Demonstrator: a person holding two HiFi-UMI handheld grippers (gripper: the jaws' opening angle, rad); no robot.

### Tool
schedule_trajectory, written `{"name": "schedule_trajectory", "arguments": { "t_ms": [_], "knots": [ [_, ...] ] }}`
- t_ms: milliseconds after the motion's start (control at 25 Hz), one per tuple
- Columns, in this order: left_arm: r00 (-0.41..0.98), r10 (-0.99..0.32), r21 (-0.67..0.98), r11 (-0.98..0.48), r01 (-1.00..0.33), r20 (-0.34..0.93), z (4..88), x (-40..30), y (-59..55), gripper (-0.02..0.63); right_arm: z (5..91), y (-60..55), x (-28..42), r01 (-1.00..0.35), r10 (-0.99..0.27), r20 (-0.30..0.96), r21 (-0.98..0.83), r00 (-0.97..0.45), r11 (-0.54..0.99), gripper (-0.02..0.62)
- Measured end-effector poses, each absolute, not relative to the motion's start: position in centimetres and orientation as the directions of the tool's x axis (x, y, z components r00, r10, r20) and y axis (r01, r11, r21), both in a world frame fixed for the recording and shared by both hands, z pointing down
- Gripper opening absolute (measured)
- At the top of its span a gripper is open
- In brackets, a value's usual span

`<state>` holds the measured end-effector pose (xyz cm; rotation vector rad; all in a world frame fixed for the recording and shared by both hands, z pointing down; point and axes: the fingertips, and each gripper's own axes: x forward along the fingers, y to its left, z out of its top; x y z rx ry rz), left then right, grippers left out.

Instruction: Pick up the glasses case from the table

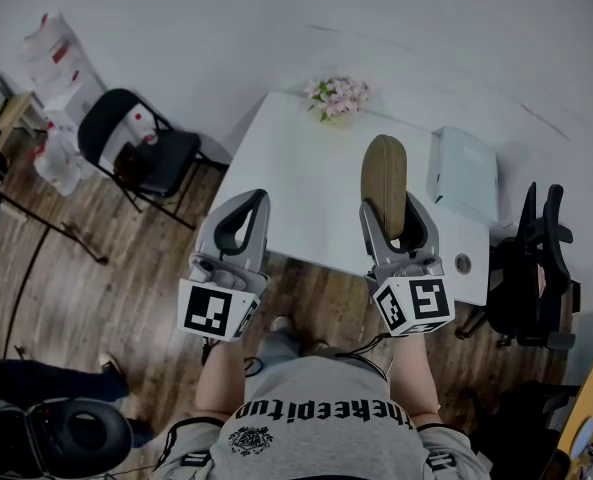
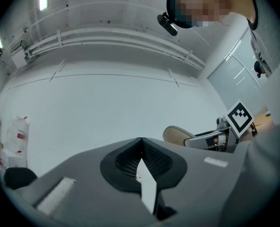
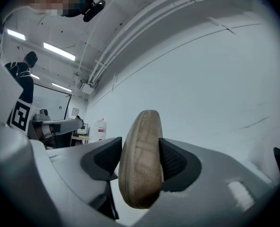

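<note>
**A:** Over the near half of the white tabletop (image 1: 296,188), what are the right tongs (image 1: 396,213) gripping?

**B:** They are gripping the glasses case (image 1: 384,173), the tan oval one. In the right gripper view the two dark pads (image 3: 173,162) are pressing on its sides, so the tongs are standing wide around it. The case (image 3: 140,160) is standing on edge between them, and its rounded end is sticking out past the tips.

**A:** Is it lying on the tabletop?

**B:** No. It is hanging in the tongs, with only the pale wall showing behind it in the right gripper view. From the head view it is showing over the tabletop's near right part.

**A:** And the left tongs (image 1: 251,200)?

**B:** They are hovering level with the right ones, at the tabletop's left edge and over the wooden floor. In the left gripper view their tips (image 2: 140,141) are meeting, with nothing between them. The case (image 2: 177,135) is showing off to the side in that view.

**A:** What else is sitting on the tabletop?

**B:** A bunch of pink flowers (image 1: 338,95) is sitting at the far edge and a pale grey box (image 1: 463,173) at the right. Both are sitting well apart from the case. A black chair (image 1: 136,143) is standing on the floor to the left.
</note>
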<state>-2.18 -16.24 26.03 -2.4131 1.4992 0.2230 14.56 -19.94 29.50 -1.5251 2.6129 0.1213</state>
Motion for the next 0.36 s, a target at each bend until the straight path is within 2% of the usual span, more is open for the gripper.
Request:
{"name": "schedule_trajectory", "arguments": {
  "t_ms": [360],
  "knots": [
    [0.445, -0.851, -0.166, -0.413, -0.895, -0.28, 25.96, -2.21, -16.26, 0.014, 29.24, -19.98, 14.49, -0.869, -0.859, -0.149, 0.014, -0.49, 0.494, 0.241]
  ]
}}
